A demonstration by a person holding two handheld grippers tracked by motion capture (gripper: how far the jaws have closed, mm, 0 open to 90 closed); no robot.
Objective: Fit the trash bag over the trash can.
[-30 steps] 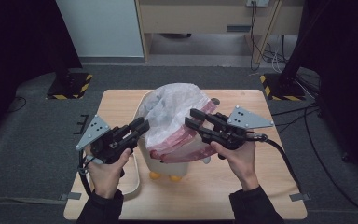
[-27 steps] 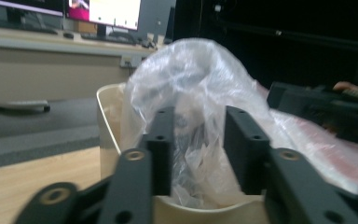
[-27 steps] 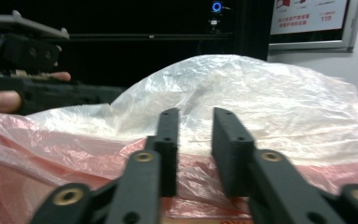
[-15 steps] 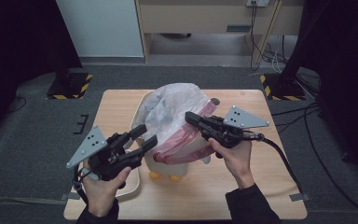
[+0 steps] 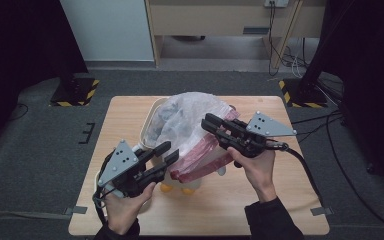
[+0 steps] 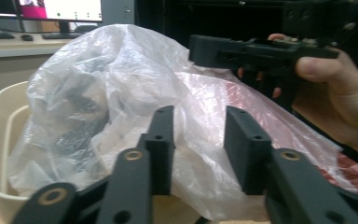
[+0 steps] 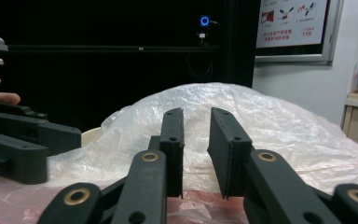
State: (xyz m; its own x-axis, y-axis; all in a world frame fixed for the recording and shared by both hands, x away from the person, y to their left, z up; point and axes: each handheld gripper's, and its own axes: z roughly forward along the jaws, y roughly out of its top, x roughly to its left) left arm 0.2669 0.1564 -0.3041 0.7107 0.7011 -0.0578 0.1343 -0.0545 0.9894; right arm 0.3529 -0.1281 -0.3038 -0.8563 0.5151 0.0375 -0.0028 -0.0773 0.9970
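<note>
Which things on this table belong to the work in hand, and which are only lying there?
In the work:
- clear plastic bag
- cream bin that the bag sits in
- red-striped part of the bag
- left gripper, jaws apart
- right gripper, jaws apart

Lying about:
- two small orange things beside the bin
- cables on the floor

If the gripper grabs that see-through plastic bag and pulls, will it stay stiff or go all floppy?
Probably floppy: the plastic bag is thin, crinkled film that sags over the cream bin. It likely weighs very little on its own, though dark things show inside it. It may slip too, since its smooth film gives the left gripper little to pinch.
</note>
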